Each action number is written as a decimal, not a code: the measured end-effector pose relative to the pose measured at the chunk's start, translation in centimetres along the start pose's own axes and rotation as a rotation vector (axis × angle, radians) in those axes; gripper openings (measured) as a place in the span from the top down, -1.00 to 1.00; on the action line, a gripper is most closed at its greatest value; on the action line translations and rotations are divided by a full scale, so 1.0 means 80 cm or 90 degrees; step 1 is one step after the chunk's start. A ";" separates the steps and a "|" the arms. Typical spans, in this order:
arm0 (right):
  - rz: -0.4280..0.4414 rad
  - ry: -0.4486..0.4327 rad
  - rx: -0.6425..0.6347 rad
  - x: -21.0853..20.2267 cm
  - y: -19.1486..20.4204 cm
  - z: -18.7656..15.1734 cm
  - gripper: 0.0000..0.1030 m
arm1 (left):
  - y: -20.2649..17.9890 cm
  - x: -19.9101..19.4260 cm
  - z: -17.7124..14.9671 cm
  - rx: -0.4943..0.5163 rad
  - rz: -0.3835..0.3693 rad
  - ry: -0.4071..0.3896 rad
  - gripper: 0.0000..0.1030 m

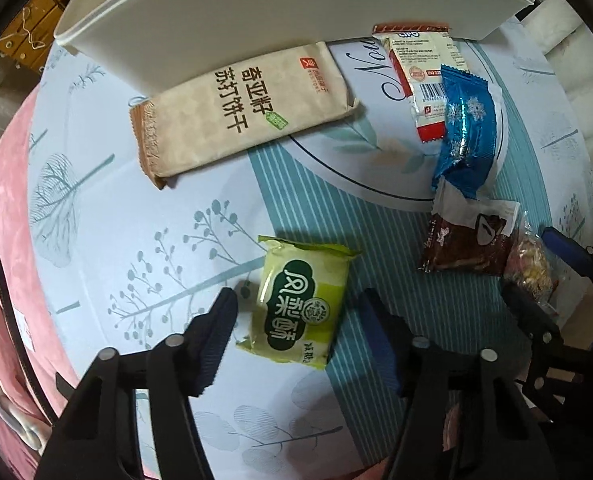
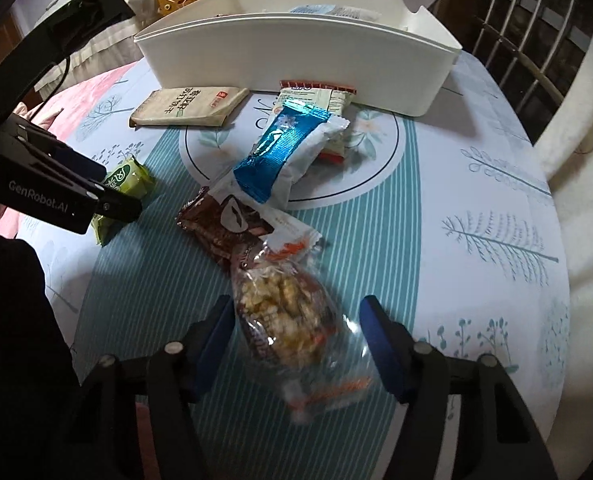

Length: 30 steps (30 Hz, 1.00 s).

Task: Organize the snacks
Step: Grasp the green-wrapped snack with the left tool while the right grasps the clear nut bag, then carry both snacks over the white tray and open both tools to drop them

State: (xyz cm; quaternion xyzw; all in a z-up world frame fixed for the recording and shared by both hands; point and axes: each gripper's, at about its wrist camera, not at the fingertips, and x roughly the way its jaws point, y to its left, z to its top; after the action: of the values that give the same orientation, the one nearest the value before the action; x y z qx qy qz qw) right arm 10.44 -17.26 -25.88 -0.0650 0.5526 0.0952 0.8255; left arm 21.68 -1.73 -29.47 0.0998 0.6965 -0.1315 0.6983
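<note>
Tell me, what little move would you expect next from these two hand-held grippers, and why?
Probably each closes on the packet between its open fingers: the left hand-held gripper straddles the green pastry packet, the right hand-held gripper the clear snack bag. Both still lie on the tablecloth, outside the white bin.

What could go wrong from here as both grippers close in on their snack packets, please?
1. The clear crinkly packet of puffed snack overlaps the brown chocolate wrapper; the open right gripper could drag both.
2. The open left gripper straddles the green pastry packet slightly off-centre; it might twist.
3. The grippers sit close together and may collide.
</note>
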 end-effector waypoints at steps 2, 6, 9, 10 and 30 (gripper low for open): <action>0.004 0.004 0.000 0.002 -0.002 0.001 -0.10 | 0.002 0.002 0.000 -0.004 -0.007 -0.002 0.01; 0.013 0.010 0.007 0.005 -0.005 0.003 -0.04 | 0.006 0.001 0.002 -0.019 -0.012 -0.008 0.14; 0.018 0.014 0.020 0.004 -0.008 0.005 0.01 | 0.019 -0.004 0.005 -0.032 -0.028 -0.011 0.30; 0.022 0.012 0.028 0.002 -0.009 0.005 0.04 | 0.022 -0.004 0.005 -0.037 -0.037 -0.012 0.32; -0.041 0.014 0.169 -0.036 0.005 -0.017 0.15 | 0.085 -0.066 -0.067 -0.078 -0.069 -0.081 0.32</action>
State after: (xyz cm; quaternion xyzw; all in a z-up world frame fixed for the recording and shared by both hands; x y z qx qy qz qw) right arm 8.06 -17.43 -23.71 0.0259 0.5666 -0.0063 0.8235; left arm 18.86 6.66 -24.57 0.0107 0.6616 -0.1325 0.7380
